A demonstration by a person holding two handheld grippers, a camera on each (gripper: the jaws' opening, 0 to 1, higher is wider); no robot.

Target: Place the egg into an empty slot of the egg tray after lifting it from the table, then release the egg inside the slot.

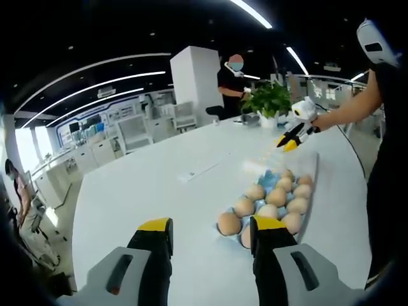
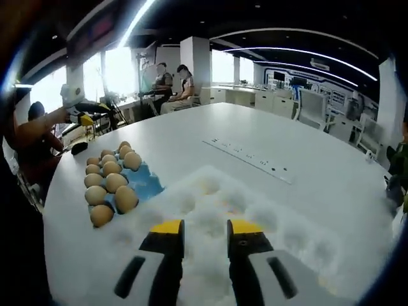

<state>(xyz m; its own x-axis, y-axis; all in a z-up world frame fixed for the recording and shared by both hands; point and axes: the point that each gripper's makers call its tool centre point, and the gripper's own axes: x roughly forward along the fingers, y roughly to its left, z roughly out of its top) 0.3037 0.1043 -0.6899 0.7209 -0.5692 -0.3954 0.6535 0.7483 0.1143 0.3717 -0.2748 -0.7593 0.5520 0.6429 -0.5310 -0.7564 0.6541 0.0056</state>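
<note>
On white table [image 1: 146,191]: blue egg tray [image 2: 143,182], ten eggs [image 2: 105,183]; both grippers' fingers spread, empty.

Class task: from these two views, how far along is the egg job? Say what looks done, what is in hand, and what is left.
Done: many eggs already sit in the blue tray. In hand: nothing; the left tool is open and empty near the tray, and the right tool holds no egg above the clear lid. Left: some blue slots are still bare, so the lift, placing and release remain.

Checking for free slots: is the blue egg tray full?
Not full. The blue egg tray has bare blue cups beside its eggs.
</note>
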